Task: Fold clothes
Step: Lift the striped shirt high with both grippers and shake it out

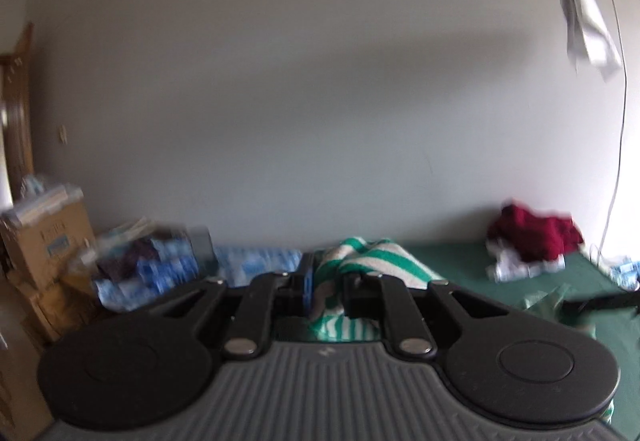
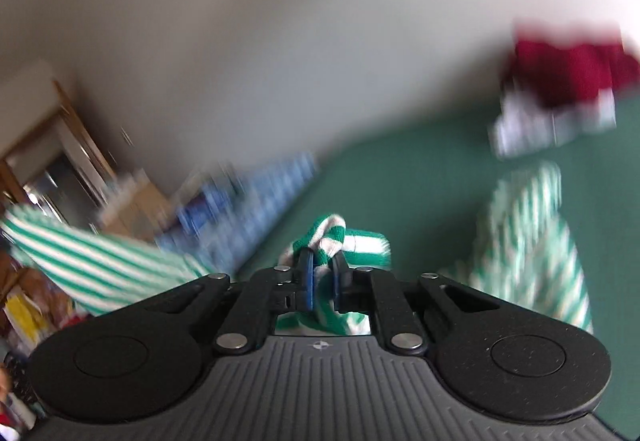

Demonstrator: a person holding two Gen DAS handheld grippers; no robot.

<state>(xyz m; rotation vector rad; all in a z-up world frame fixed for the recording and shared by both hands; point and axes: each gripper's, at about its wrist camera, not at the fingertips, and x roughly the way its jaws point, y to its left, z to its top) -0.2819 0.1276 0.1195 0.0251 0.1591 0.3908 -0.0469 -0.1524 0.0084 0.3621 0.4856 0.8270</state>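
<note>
Two grippers are both clamping the same green-and-white striped garment (image 2: 332, 241). Right gripper (image 2: 323, 281) is pinching a bunched edge of the knit between its blue-padded fingers (image 2: 307, 283), with the fabric knotting up just past the tips and more of it trailing below the jaws. Left gripper (image 1: 326, 287) is closing on a thick fold of the same stripes, cloth filling the gap between its fingers and mounding up ahead of them. Outward from the right gripper, the garment is stretching off to both sides: one striped length running away to the left, another hanging blurred at the right over the green bed sheet (image 2: 400, 177). Both views are smeared, so the exact part of the garment held, hem or sleeve or shoulder, cannot be told. Farther back, a crumpled maroon garment (image 1: 536, 237) is lying in a heap on something white near the wall, well apart from the grippers and not folded. Cardboard boxes (image 1: 48, 241) and packs of water bottles (image 1: 256, 261) are sitting beyond the bed's left edge. Judgement on progress: the striped piece is lifted and gathered, not lying flat or squared, so its fold looks unfinished; the maroon heap appears to be waiting too.
</note>
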